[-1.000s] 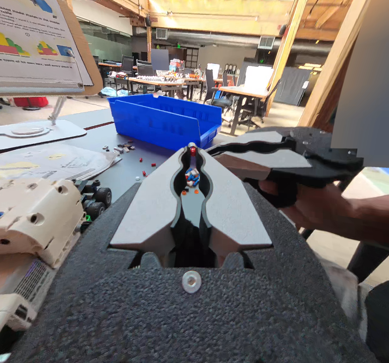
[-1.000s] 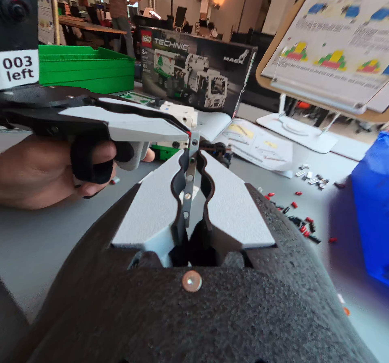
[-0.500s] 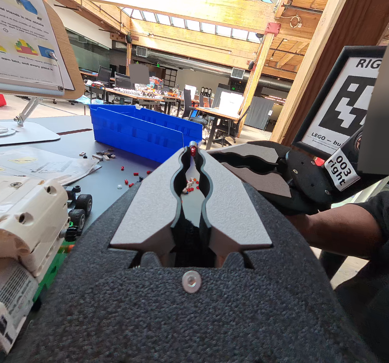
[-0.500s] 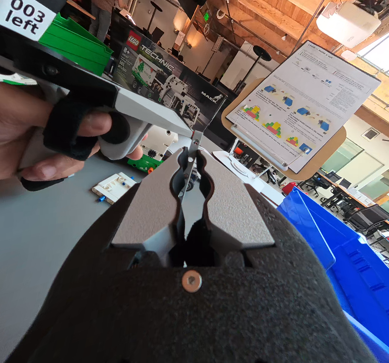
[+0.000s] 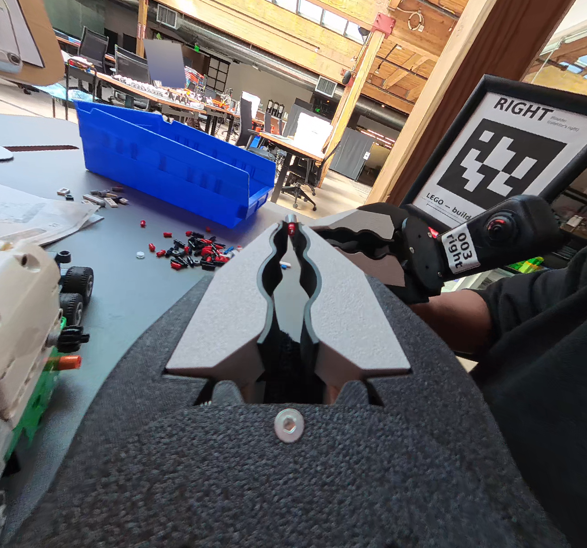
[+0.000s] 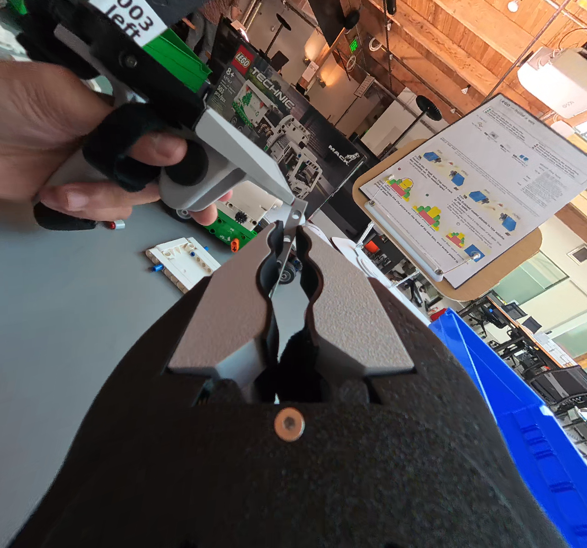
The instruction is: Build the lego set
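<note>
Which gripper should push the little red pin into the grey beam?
Probably left. The left gripper pinches the red pin at its tips, close by the grey beam that the right gripper clamps.

Blue bin (image 5: 178, 164); red pin (image 5: 291, 229); grey beam (image 6: 290, 240); green-white truck (image 5: 28, 320).

On the surface (image 5: 133, 278), loose pieces (image 5: 197, 251) lie in front of the bin (image 5: 165, 164). Paper sheets (image 5: 41, 218) lie to their left. The truck model (image 5: 28, 326) stands nearer, at the left edge.
</note>
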Tool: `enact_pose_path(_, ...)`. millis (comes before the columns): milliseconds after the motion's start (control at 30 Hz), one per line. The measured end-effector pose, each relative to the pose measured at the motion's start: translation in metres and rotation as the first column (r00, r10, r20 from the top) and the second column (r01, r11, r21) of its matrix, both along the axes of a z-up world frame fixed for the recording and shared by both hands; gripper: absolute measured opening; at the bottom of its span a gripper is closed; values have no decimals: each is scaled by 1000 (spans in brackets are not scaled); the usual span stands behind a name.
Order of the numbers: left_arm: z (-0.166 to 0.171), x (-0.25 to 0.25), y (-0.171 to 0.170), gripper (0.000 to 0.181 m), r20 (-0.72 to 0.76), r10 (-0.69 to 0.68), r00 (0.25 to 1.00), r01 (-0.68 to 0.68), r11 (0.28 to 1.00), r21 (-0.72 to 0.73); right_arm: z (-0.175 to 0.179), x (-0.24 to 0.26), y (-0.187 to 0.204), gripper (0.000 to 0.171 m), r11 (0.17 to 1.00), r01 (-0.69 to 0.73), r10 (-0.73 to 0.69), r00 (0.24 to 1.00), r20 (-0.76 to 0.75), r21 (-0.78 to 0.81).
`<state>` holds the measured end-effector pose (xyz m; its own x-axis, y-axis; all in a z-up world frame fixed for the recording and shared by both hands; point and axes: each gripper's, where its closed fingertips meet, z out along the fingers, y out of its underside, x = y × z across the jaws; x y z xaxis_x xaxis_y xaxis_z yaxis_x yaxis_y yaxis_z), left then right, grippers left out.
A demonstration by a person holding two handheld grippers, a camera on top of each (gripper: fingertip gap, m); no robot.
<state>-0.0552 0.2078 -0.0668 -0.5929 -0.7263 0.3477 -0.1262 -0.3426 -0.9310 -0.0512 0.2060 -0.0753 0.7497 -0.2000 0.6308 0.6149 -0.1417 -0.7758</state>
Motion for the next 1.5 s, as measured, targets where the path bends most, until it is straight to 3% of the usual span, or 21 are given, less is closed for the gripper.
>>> enact_pose_path(167,-5,0,-2,2,-26,-21,999,21,1000,-3,-6,1,-1,7,1000,7,-5,999,54,-26)
enact_pose_path(433,7,-2,-1,2,91,66,994,-72,995,67,4,-6,3,7,993,-62,92,942,-323,102)
enact_pose_path(567,7,-3,-1,2,89,76,993,-85,991,101,4,-6,3,6,998,-22,34,980,-196,62)
enact_pose_path(633,3,-1,1,2,57,74,996,-79,992,96,2,-2,4,6,999,32,-31,998,-46,23)
enact_pose_path(733,-3,1,5,3,16,72,997,-73,993,90,-5,1,6,6,1000,8,-8,991,-134,-3)
enact_pose_path(800,-5,1,4,3,5,52,999,-53,993,102,-8,2,7,7,999,-53,51,961,-270,-2)
enact_pose_path(1067,1,-3,2,18,52,-15,999,10,996,93,-4,2,0,6,980,-183,198,804,-560,84)
enact_pose_path(1167,7,-10,-5,23,90,-83,993,74,992,100,-1,-3,-4,7,952,-273,292,673,-679,139)
enact_pose_path(1267,8,-16,-16,27,85,-174,981,168,983,79,8,-24,-11,7,861,-449,453,459,-765,240)
enact_pose_path(1333,9,-21,-21,27,72,-237,969,234,971,39,9,-29,-15,6,822,-503,489,386,-782,266)
enact_pose_path(1500,11,-28,-28,22,67,-318,946,318,948,-1,3,-34,-16,6,810,-540,485,398,-779,229)
